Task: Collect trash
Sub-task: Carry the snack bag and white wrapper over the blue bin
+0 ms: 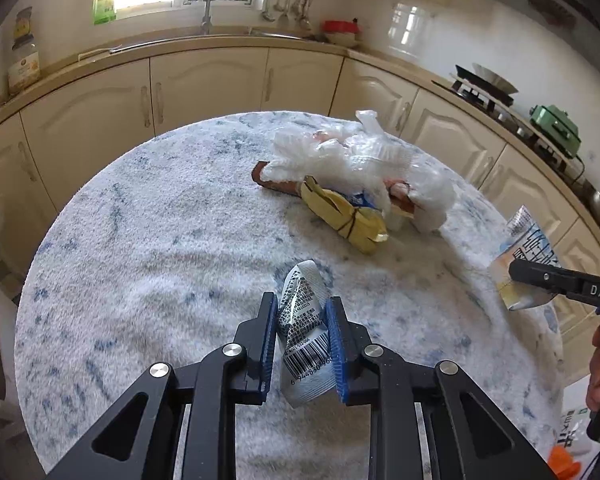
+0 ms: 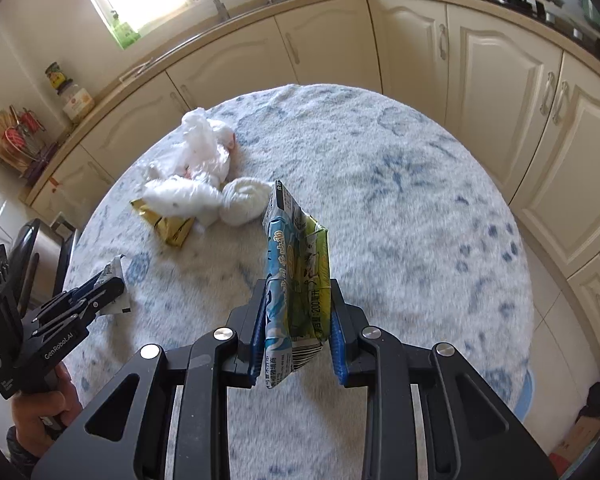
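A crumpled barcode wrapper point(image 1: 306, 334) is clamped in the left gripper point(image 1: 302, 344), a flattened drink carton point(image 2: 298, 288) in the right gripper point(image 2: 298, 328); both are held clear of the table point(image 1: 160, 248) for disposal.

White-blue mottled tablecloth point(image 1: 160, 220); silver barcode-printed pouch point(image 1: 304, 320); blue-green carton point(image 2: 296, 280); yellow wrapper point(image 1: 348, 216); cream cabinets point(image 1: 204, 80).

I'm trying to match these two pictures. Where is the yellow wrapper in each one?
Left wrist view: the yellow wrapper lies right of centre, in front of the white plastic bag.
Right wrist view: the yellow wrapper lies left of centre, partly under the bag.
Shared landmark: the white plastic bag.
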`<state>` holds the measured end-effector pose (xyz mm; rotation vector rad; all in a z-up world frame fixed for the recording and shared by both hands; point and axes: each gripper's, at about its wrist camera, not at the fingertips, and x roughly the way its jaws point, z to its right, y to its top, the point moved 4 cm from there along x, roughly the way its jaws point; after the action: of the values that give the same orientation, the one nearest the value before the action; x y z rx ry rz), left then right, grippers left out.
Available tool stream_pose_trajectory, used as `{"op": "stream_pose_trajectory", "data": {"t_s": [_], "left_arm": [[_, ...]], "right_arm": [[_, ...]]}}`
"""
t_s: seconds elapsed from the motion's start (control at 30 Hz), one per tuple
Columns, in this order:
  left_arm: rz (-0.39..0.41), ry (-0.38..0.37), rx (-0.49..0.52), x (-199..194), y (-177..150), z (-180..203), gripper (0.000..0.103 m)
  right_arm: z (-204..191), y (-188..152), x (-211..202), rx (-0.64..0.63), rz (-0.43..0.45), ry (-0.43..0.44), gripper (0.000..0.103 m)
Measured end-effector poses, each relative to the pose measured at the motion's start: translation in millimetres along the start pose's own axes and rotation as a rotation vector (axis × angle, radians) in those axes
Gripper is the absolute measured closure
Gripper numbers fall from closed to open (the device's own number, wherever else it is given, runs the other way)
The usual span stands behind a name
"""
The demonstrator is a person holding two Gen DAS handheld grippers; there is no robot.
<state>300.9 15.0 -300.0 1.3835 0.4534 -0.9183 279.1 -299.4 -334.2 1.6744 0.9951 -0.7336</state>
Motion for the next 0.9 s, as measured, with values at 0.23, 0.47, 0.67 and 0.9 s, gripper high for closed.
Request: {"op": "stream_pose_trajectory", "data": {"t_s": [0.23, 0.47, 0.67, 0.9], "left_arm": [[0.045, -0.039, 0.040, -51.8, -21.4, 34.8, 0.083], [0.135, -0.107, 0.139, -101.2, -11.8, 95.1, 0.083], [0.197, -0.176, 0.230, -128.8, -0.9, 147.9, 0.083], [0.244, -0.276, 0.323, -150.4, 3.9, 213.4, 0.083]], "right_arm": [[-1.4, -21.5, -35.1, 0.000, 0.041, 0.017, 0.076], [12.5, -30.9, -84.0, 0.028, 0.122, 0.006, 0.076], [33.7, -35.0, -137.0, 0.051, 0.219, -0.015, 0.076], [81.7, -44.7, -187.6, 0.123, 0.306, -0.081, 0.076]]}}
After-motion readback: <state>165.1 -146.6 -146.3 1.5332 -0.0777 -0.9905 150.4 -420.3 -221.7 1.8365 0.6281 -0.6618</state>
